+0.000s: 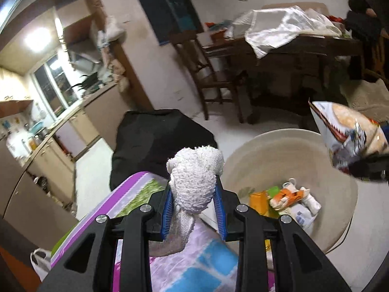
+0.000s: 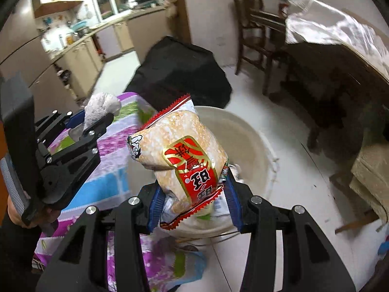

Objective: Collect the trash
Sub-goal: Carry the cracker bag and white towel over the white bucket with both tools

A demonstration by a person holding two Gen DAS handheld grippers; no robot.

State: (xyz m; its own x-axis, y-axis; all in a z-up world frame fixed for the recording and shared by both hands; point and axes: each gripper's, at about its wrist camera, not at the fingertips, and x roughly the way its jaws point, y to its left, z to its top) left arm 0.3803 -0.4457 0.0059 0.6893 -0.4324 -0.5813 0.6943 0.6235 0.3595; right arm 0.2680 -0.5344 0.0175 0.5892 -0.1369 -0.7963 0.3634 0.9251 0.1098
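Left gripper (image 1: pixel 194 202) pinching a crumpled white terry cloth (image 1: pixel 194 177), low centre of frame; right gripper (image 2: pixel 194 202) clamped on a red-and-tan plastic snack bag (image 2: pixel 180 153), above a round beige basin (image 1: pixel 279 150) holding wrappers; flowered purple bedsheet (image 1: pixel 194 262) beneath.

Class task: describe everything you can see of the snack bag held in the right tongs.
The snack bag is a puffed, glossy plastic packet, printed pale golden with a red-and-gold label, a cartoon face and zigzag red seams. It stands tilted, its lower end pinched between the right tongs' blue pads, above the beige bin. Nothing else touches it.
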